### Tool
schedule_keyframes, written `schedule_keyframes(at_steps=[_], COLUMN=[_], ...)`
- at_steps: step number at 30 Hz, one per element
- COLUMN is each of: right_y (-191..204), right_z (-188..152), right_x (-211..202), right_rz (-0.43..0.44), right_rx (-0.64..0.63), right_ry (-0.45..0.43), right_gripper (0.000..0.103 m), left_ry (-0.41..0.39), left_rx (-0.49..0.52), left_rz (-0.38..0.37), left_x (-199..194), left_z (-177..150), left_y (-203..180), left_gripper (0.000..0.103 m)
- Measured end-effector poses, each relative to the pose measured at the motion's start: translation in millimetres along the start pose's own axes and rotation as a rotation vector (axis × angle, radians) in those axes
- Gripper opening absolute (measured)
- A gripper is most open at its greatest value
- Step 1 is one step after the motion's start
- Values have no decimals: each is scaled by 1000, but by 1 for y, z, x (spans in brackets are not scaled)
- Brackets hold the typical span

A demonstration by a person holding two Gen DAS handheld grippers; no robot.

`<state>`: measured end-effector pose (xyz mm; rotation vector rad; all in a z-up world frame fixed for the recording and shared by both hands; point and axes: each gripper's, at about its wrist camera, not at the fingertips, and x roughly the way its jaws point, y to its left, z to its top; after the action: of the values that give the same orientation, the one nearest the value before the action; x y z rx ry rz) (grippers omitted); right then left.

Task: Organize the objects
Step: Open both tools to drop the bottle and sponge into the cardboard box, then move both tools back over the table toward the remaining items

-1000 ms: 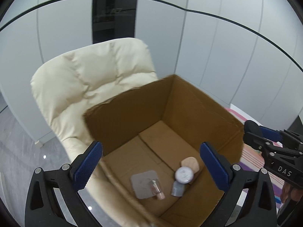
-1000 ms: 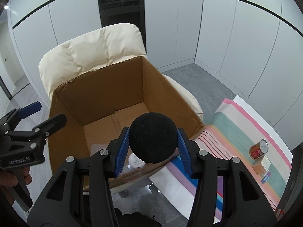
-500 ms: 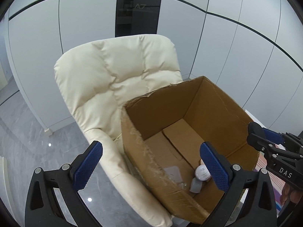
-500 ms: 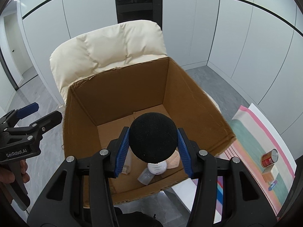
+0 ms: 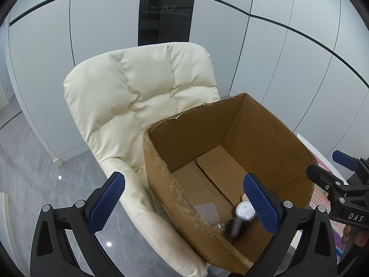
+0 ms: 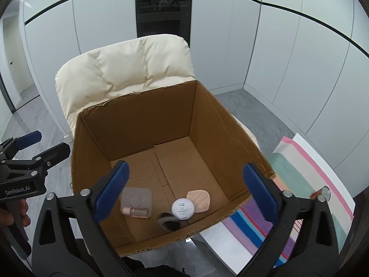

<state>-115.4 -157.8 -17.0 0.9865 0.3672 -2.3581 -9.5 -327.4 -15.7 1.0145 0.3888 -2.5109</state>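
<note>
My right gripper [image 6: 184,182] has just sprung wide, holding nothing; the black foam ball [image 6: 169,222] now lies in the cardboard box [image 6: 143,120]; 1 more item stowed; left gripper [image 5: 184,202] gapes empty.

Pale grey wall panels [image 6: 288,46] split by dark seams, black column [image 6: 162,7] behind cream quilted armchair [image 6: 129,69]. Grey marbled floor [image 5: 30,180]; striped mat [image 6: 297,184] at right.

R gripper [image 6: 184,182] jaws just opened wide, now empty; black foam ball [image 6: 169,222], blurred, now in box [image 6: 143,124] by near wall, beside white compact [image 6: 182,208].
</note>
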Motion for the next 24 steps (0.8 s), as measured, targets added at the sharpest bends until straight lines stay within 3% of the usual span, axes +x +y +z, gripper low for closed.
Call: schedule_keyframes(at_steps=[24], right_y=[-86], right_z=[-30], right_x=[-27], right_rz=[-93], right_rx=[115], right_ry=[1], right_gripper=[103], left_ry=[11], left_rx=[108], left_rz=[-106], left_x=[14], left_z=[4], left_y=[-98], left_gripper=[103])
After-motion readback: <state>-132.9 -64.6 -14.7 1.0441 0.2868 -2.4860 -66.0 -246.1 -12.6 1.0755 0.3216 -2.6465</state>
